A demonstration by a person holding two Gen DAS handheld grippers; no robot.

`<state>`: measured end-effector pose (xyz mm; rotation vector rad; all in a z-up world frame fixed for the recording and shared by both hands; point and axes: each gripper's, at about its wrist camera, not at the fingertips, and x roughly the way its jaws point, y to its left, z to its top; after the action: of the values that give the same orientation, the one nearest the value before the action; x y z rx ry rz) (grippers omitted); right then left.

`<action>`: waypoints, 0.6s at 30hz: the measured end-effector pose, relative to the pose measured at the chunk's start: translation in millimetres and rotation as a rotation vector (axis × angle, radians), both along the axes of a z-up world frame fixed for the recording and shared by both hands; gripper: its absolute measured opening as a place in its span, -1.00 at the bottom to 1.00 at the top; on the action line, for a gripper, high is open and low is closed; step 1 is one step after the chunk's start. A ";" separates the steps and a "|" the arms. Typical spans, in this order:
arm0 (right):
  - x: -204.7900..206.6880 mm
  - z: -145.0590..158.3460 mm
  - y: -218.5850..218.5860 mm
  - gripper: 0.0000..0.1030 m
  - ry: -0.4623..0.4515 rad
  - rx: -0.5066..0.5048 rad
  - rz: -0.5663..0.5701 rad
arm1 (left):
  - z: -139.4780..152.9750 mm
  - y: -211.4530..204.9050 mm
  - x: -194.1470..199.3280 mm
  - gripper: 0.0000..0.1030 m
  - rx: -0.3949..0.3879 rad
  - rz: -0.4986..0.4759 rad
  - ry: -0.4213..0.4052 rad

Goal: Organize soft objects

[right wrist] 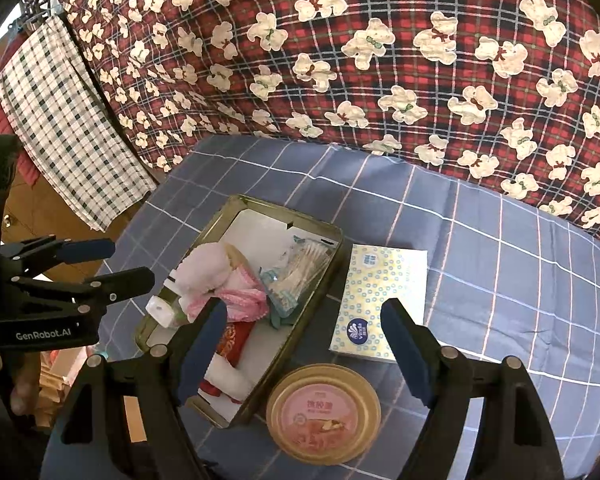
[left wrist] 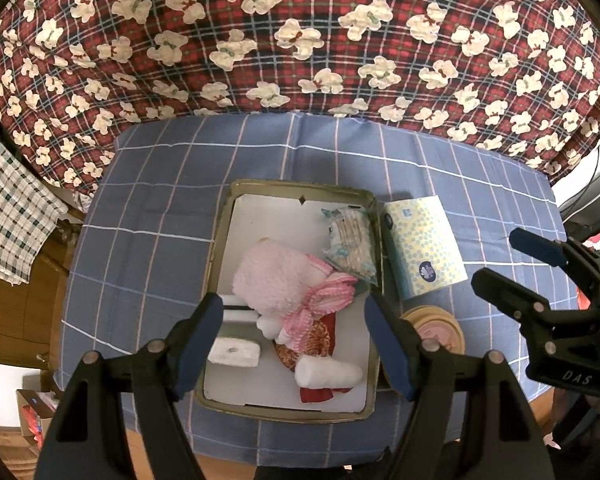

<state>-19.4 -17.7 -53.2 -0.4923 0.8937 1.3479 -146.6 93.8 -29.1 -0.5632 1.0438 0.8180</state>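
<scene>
- Your left gripper (left wrist: 295, 344) hangs above the tin (left wrist: 219, 264), jaws wide and holding nothing; from the right wrist view the same gripper (right wrist: 111, 264) shows at the left edge, clear of the tin (right wrist: 320, 280).
- Your right gripper (right wrist: 304, 348) hovers over the table between tin and can (right wrist: 324, 414), jaws wide and bare; the left wrist view catches it (left wrist: 496, 256) at the right edge, over the cloth (left wrist: 147, 240).
- The soft things lie inside the tin: a pink plush (left wrist: 271, 280) with a frilled pink-and-white piece (left wrist: 328, 300), red fabric (left wrist: 320, 344) beneath, and a white fluffy end (left wrist: 328, 372) toward you.
- A clear packet (left wrist: 350, 244) of pale sticks leans in the tin's far right corner; the right wrist view (right wrist: 304, 276) shows it touching the plush (right wrist: 207, 268).
- A white bottle (left wrist: 235, 354) lies by the tin's left wall, partly hidden by your left finger; the right wrist view shows its cap (right wrist: 159, 312) plainly.
- The tissue pack (left wrist: 424, 248) lies outside, just beside the tin's right wall; only the right wrist view (right wrist: 380, 300) shows its top face whole.
- The can is half hidden behind your finger in the left wrist view (left wrist: 440, 324); the right wrist view shows its whole pink lid.
- A bear-print blanket (right wrist: 340, 60) rises behind the table in both views; a checked towel (right wrist: 63, 120) hangs left.
</scene>
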 end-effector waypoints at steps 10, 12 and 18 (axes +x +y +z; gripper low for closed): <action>-1.3 -1.1 2.7 0.57 -0.001 -0.003 -0.001 | -7.9 5.3 -0.5 0.43 -0.015 0.001 0.011; -1.1 -1.4 2.9 0.57 -0.002 -0.004 -0.001 | -9.0 6.6 0.1 0.43 -0.019 -0.002 0.012; 0.0 -2.2 3.2 0.57 0.000 -0.006 -0.002 | -7.9 5.9 3.2 0.44 -0.004 -0.017 0.019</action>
<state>-19.4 -14.6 -55.5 -0.4954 0.8983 1.3438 -143.4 99.7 -36.9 -0.5497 1.0664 0.8077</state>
